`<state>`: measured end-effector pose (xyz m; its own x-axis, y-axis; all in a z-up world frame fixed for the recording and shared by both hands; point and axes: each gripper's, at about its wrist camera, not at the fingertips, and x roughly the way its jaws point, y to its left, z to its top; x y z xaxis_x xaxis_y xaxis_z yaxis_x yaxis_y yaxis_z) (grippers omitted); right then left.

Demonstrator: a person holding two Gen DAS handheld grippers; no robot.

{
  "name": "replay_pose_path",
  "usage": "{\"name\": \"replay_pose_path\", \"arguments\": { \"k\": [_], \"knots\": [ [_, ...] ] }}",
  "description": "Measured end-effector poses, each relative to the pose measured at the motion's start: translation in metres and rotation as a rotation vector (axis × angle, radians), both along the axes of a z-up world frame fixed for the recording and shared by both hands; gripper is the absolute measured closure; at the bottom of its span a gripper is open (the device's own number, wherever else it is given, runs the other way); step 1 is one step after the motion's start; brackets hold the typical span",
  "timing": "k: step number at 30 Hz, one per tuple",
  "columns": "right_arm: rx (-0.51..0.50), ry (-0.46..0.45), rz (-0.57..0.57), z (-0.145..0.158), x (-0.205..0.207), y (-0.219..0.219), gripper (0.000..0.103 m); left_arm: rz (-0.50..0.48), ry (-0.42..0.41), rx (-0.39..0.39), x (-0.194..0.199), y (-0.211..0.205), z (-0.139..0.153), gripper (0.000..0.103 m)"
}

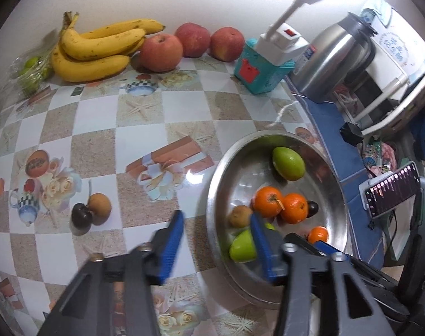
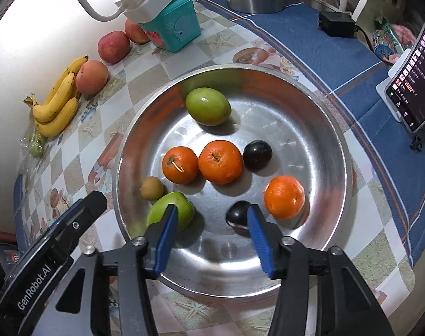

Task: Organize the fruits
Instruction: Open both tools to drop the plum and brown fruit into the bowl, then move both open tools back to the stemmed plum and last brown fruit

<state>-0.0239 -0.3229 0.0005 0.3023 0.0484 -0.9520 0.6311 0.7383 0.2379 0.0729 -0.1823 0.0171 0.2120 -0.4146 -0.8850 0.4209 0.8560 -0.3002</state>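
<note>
The metal bowl looks like brushed steel, shiny and finely scuffed, mirroring the fruit along its wall, while the table covering under it is a smooth, glossy printed sheet that catches glare. To the right lies a matt blue woven cloth, with a polished steel jug at the far side beside a teal plastic box. Both grippers have matt dark arms and ribbed blue plastic pads, and the oranges show dimpled skin, the dark plum a smooth sheen

tablecloth: beige-white checks | bowl: silver | oranges: orange | plums: seemingly dark purple
</note>
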Motion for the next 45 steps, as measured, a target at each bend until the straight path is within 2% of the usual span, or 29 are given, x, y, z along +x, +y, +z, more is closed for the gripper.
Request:
{"name": "replay_pose_path", "arguments": {
  "k": [2,4,5,7,9,12,13,16,20,23,33,40,45],
  "knots": [
    [0.005,-0.002,-0.004,-0.001,0.0,-0.001,0.043,0.023,0.006,0.021,0.003,0.005,-0.001,0.034],
    [0.018,-0.011,-0.007,-0.001,-0.001,-0.001,0.033,0.043,0.008,0.035,0.005,0.011,-0.001,0.029],
    [0.024,-0.017,-0.008,-0.001,-0.002,-0.001,0.031,0.058,0.009,0.045,0.007,0.015,-0.002,0.027],
    [0.027,-0.025,-0.004,-0.001,-0.002,0.0,0.031,0.096,0.011,0.072,0.011,0.026,-0.002,0.017],
    [0.028,-0.031,0.002,0.0,-0.001,0.001,0.03,0.121,0.01,0.096,0.014,0.035,-0.003,0.013],
    [0.023,-0.036,0.014,0.0,0.0,0.004,0.018,0.156,-0.001,0.136,0.018,0.049,-0.004,0.009],
    [0.022,-0.04,0.017,0.0,0.001,0.005,0.018,0.168,-0.007,0.152,0.02,0.054,-0.004,0.006],
    [0.017,-0.046,0.025,0.001,0.003,0.007,0.018,0.193,-0.031,0.197,0.024,0.066,-0.004,0.003],
    [0.008,-0.038,0.038,-0.001,0.006,0.011,0.017,0.226,-0.122,0.345,0.028,0.083,0.0,0.003],
    [-0.003,-0.036,0.06,-0.001,0.009,0.016,0.017,0.248,-0.139,0.389,0.032,0.098,0.0,0.003],
    [-0.024,-0.041,0.134,0.001,0.021,0.042,0.017,0.348,-0.113,0.364,0.041,0.138,0.003,0.002],
    [-0.01,-0.102,0.206,0.014,0.033,0.074,0.017,0.402,-0.088,0.329,0.047,0.155,0.002,0.002],
    [-0.051,-0.124,0.27,0.024,0.05,0.101,0.017,0.484,-0.065,0.307,0.052,0.178,-0.001,0.002]
  ]
}}
